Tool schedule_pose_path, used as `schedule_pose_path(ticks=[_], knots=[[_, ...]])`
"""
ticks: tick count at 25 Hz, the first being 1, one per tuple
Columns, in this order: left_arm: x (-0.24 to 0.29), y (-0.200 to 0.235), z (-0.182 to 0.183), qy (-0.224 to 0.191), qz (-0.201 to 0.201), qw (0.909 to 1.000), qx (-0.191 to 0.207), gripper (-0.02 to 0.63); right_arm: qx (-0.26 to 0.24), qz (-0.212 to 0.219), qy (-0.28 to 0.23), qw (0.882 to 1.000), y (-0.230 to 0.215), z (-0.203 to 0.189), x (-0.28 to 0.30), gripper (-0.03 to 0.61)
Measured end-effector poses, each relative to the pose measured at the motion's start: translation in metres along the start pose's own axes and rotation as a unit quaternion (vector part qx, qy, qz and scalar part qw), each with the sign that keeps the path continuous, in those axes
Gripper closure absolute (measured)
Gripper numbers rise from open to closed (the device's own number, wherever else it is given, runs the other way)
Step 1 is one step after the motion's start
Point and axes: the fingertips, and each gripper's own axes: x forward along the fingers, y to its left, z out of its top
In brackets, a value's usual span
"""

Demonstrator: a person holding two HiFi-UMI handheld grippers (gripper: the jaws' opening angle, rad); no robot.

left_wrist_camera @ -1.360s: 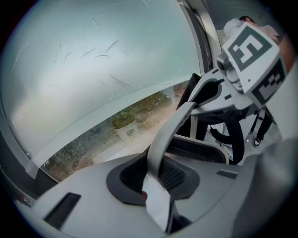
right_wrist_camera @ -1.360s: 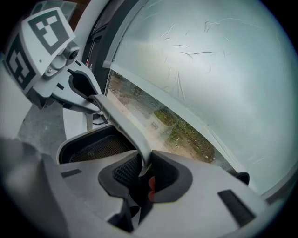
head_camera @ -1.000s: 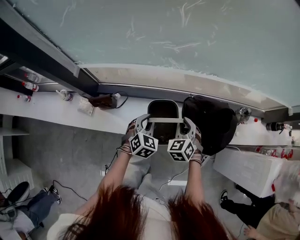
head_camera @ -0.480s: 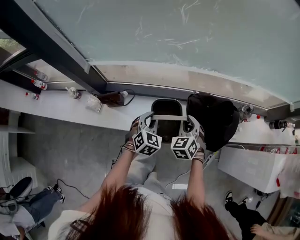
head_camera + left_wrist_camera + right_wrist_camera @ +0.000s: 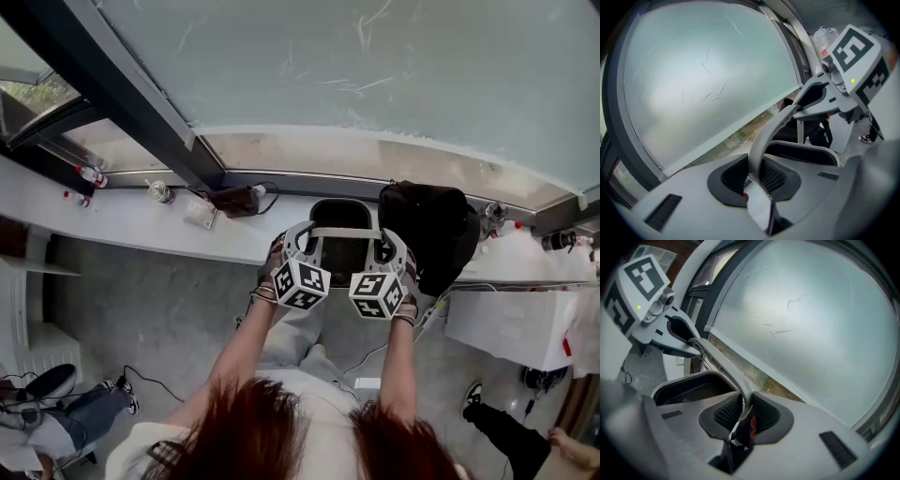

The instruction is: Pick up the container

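Right at the front edge of the white ledge [image 5: 141, 220] under the frosted window [image 5: 375, 75] is the container [image 5: 340, 258], a grey bin with a dark mesh inside. Its light bail handle [image 5: 345, 232] is swung up across the top. From the head view it overlaps the ledge, and I honestly can't tell if the bottom is clear of the ledge or not. I've got both grippers on that handle. The left gripper [image 5: 757, 176] has its jaws closed down to just the handle's thickness, with the dark ribbed pads [image 5: 733, 176] pressing on the strap near its left end. The right gripper [image 5: 744, 413] is doing the same near the other end, pads squeezed onto the handle with only the strap between them. Each gripper view shows the handle arching away to the other gripper, with the bin's rim sitting below it. Both marker cubes sit side by side just on my side of the ledge. On the ledge, touching or nearly touching the container's right side, is a black backpack [image 5: 427, 230]. Further left along the ledge there's a brown thing with a cable [image 5: 234, 200], a small flat packet [image 5: 200, 214] and a few little bottles [image 5: 89, 176]. Below the ledge's right end is a white box [image 5: 511, 328], and under the ledge it's grey floor [image 5: 169, 309] with a loose cable [image 5: 141, 380].
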Motion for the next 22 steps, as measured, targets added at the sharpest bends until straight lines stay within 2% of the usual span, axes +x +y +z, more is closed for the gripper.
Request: schedule_pose_path(ticks=[22], knots=[[-0.087, -0.018, 0.036, -0.053, 0.033, 0.9979, 0.017, 0.548, 0.024, -0.050, -0.045, 0.997, -0.004, 0.013, -0.101, 0.499]])
